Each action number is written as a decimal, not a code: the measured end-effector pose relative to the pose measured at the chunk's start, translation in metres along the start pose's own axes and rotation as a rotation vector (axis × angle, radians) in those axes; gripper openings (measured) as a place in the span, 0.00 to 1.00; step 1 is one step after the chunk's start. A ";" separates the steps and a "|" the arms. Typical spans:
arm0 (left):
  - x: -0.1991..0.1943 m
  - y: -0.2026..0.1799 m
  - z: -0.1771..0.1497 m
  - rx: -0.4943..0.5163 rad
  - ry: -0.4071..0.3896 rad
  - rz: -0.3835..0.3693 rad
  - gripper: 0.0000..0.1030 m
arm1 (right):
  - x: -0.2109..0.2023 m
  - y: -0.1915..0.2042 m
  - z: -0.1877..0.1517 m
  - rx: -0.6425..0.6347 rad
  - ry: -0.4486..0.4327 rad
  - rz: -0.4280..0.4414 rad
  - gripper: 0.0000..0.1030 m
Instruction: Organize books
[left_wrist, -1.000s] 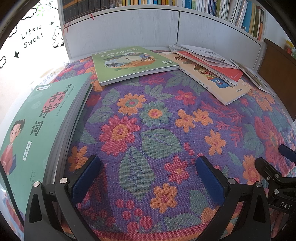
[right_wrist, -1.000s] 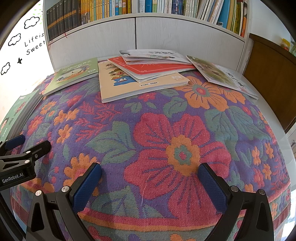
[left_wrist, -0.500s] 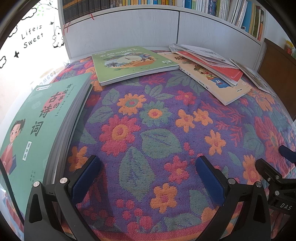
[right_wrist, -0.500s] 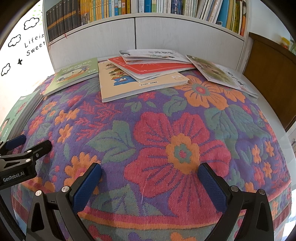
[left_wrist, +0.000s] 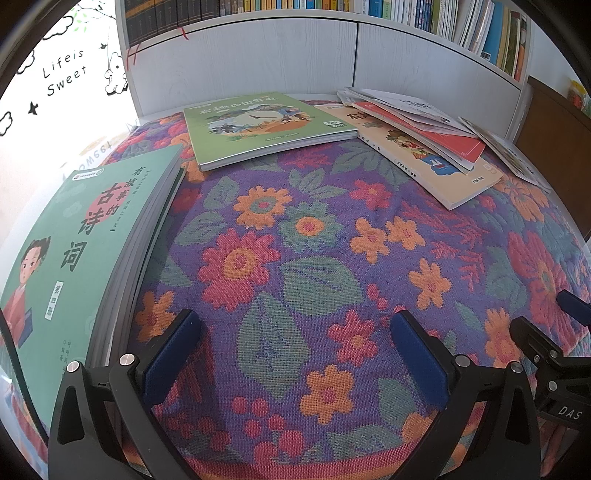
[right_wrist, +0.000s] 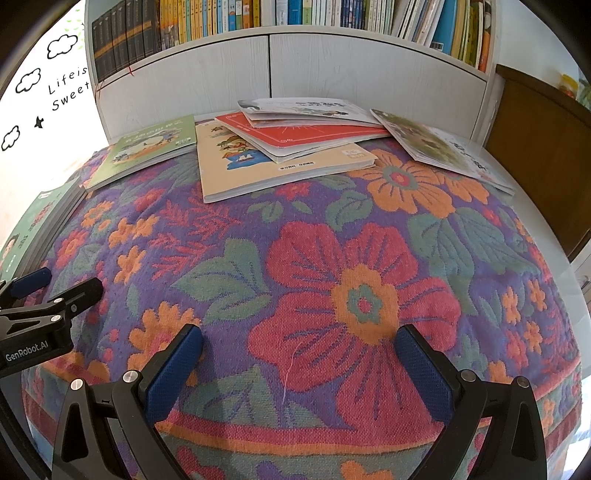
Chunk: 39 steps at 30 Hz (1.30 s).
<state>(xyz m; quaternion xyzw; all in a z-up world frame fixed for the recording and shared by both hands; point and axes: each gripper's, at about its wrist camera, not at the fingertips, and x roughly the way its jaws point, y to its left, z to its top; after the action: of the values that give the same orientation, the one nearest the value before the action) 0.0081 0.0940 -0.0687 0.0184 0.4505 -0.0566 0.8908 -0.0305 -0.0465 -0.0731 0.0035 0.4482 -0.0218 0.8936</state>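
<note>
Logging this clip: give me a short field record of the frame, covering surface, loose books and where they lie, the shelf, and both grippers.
surface: floral cloth covering the table
near-left book: teal book, topping a stack
far-left book: green book, lying flat alone
far-centre pile: cream book at the bottom, red book and thin booklets above
far-right: thin picture book, lying flat
shelf: bookshelf behind, filled with upright books
left gripper: open, empty
right gripper: open, empty
</note>
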 end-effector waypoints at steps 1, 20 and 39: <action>0.000 0.000 0.000 0.000 0.000 0.000 1.00 | 0.000 0.000 0.000 0.000 0.000 0.000 1.00; 0.000 0.000 0.000 0.000 0.000 0.000 1.00 | 0.001 0.000 0.000 -0.003 0.001 -0.003 1.00; 0.000 -0.010 0.001 0.023 -0.010 0.057 1.00 | 0.002 0.001 0.001 -0.005 0.002 -0.002 1.00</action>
<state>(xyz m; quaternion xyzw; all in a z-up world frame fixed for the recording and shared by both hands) 0.0073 0.0842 -0.0676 0.0410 0.4449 -0.0365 0.8939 -0.0282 -0.0455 -0.0739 0.0012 0.4491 -0.0215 0.8932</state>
